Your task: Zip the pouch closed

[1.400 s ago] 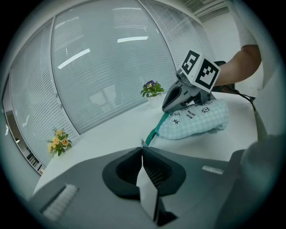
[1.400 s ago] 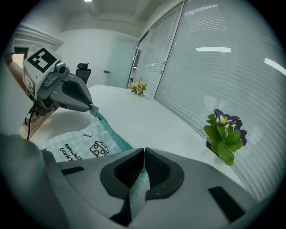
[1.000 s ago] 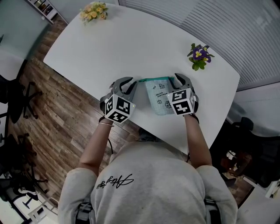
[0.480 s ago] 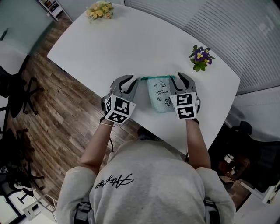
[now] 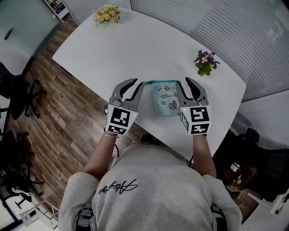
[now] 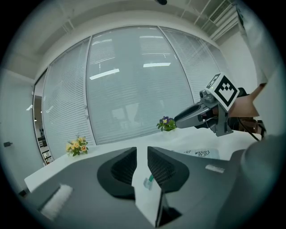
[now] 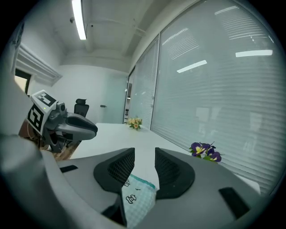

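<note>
1. A person in a light grey sweatshirt (image 5: 153, 189) is standing at the near edge of the white curved tabletop (image 5: 135, 49) and is holding one gripper in each hand.
2. The left gripper (image 5: 137, 84) is hovering above the left end of a pale mint-green checked fabric pouch (image 5: 166, 101) with small dark drawings. Its jaws are standing apart by a narrow gap and are clamping nothing. In the left gripper view only the tabletop and a small teal bit are showing through that gap.
3. The right gripper (image 5: 182, 81) is hovering above the right end of the pouch. Its jaws have just been opening and are now standing wide apart. In the right gripper view the pouch is showing below the gap, but the pads are not pressing it.
4. The pouch is lying flat on the tabletop between the two grippers, with its teal zipper strip (image 5: 160, 82) along the far edge.
5. Farther away, a small bunch of purple flowers (image 5: 205, 60) is sitting near the right edge, well apart from the pouch.
6. A bunch of yellow flowers (image 5: 107, 13) is sitting at the far left corner.
7. Grey window blinds (image 5: 226, 31) are running behind the tabletop.
</note>
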Demonstrator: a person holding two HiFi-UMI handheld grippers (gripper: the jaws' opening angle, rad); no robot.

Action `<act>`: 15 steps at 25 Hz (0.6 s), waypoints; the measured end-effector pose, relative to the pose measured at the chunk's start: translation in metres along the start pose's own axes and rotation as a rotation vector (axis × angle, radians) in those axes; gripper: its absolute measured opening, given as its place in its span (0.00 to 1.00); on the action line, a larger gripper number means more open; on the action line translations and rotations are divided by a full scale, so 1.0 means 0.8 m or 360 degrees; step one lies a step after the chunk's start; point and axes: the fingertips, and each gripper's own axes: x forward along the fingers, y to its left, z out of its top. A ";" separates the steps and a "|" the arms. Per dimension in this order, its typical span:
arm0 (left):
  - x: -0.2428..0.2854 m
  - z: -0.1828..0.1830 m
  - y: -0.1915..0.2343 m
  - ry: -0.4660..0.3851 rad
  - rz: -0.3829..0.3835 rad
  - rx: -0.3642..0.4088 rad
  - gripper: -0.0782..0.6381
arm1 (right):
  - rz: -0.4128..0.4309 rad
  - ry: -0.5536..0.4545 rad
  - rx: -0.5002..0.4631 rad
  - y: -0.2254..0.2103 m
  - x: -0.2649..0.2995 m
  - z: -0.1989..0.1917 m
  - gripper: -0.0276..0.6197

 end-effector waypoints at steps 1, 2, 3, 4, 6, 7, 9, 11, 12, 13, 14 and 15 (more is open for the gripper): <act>-0.004 0.006 0.000 -0.0022 0.0003 -0.0009 0.21 | 0.0012 -0.0029 0.0010 0.003 -0.005 0.007 0.23; -0.008 0.012 -0.001 -0.0043 0.0005 -0.0017 0.21 | 0.0027 -0.0061 0.0021 0.006 -0.010 0.014 0.23; -0.012 0.018 -0.001 -0.0064 0.0006 -0.0024 0.21 | 0.0043 -0.0095 0.0033 0.009 -0.016 0.020 0.23; -0.016 0.024 -0.002 -0.0087 0.0008 -0.0029 0.21 | 0.0058 -0.0128 0.0045 0.013 -0.022 0.027 0.23; -0.025 0.037 -0.004 -0.0137 0.0013 -0.0046 0.21 | 0.0079 -0.0185 0.0066 0.017 -0.033 0.038 0.22; -0.028 0.043 -0.005 -0.0162 0.0014 -0.0057 0.21 | 0.0087 -0.0211 0.0074 0.019 -0.037 0.043 0.22; -0.035 0.055 -0.008 -0.0209 0.0015 -0.0075 0.21 | 0.0103 -0.0257 0.0089 0.021 -0.046 0.053 0.20; -0.043 0.066 -0.010 -0.0251 0.0014 -0.0088 0.21 | 0.0120 -0.0296 0.0113 0.024 -0.054 0.062 0.19; -0.047 0.071 -0.010 -0.0270 0.0013 -0.0094 0.21 | 0.0130 -0.0311 0.0127 0.026 -0.058 0.065 0.18; -0.051 0.076 -0.011 -0.0289 0.0013 -0.0099 0.21 | 0.0138 -0.0323 0.0137 0.028 -0.060 0.068 0.18; -0.054 0.080 -0.012 -0.0304 0.0012 -0.0104 0.21 | 0.0145 -0.0334 0.0144 0.029 -0.063 0.070 0.18; -0.057 0.083 -0.012 -0.0317 0.0011 -0.0106 0.21 | 0.0150 -0.0343 0.0148 0.031 -0.065 0.071 0.18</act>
